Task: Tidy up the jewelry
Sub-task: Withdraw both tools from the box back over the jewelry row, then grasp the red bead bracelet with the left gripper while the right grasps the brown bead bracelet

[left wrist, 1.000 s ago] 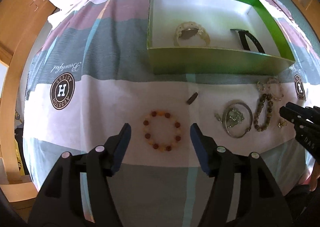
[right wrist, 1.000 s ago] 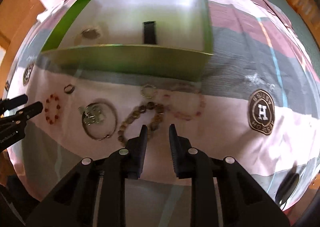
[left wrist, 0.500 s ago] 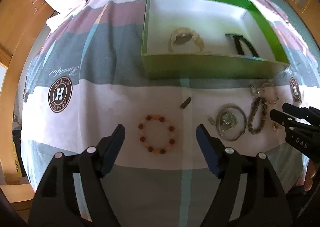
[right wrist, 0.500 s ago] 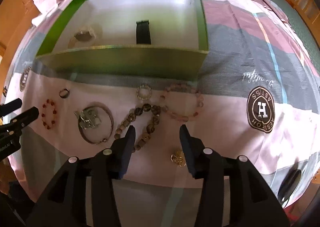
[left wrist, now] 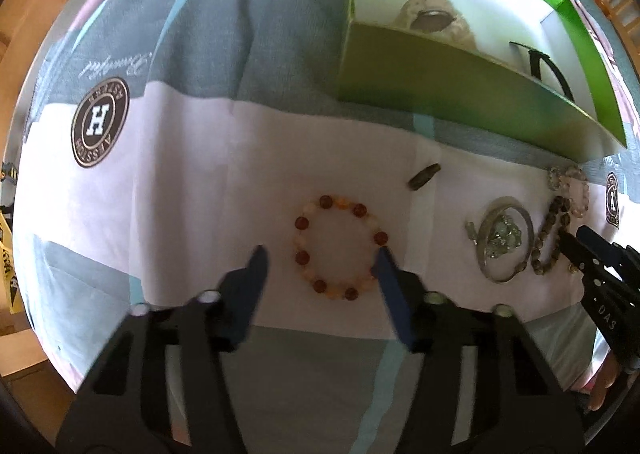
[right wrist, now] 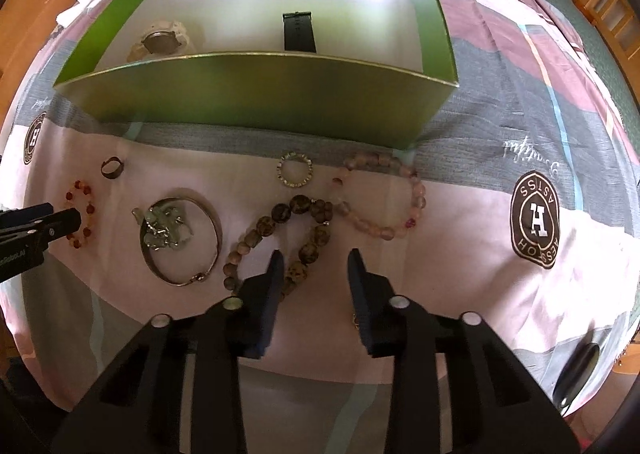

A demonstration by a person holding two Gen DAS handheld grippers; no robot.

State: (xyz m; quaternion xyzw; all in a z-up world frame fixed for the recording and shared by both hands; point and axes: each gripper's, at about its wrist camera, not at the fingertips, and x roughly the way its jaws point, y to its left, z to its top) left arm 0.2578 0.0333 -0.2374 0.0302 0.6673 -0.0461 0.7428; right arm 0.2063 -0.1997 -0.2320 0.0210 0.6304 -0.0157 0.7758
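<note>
My left gripper [left wrist: 320, 254] points down at the bed [left wrist: 192, 189], fingers closing around the red-and-orange bead bracelet [left wrist: 340, 246], which lies flat on the sheet; its right side sits at the right pad, not yet pinched. My right gripper [right wrist: 316, 258] hangs over the brown bead bracelet [right wrist: 280, 238], fingers closing with only bare sheet between them. The pink bead bracelet [right wrist: 384, 193] lies just right of it. The green box [right wrist: 256, 93] stands at the far side.

Green box [right wrist: 256, 85], red-and-cream bead bracelet [left wrist: 340, 248], pink-grey striped bedsheet [left wrist: 200, 157].
</note>
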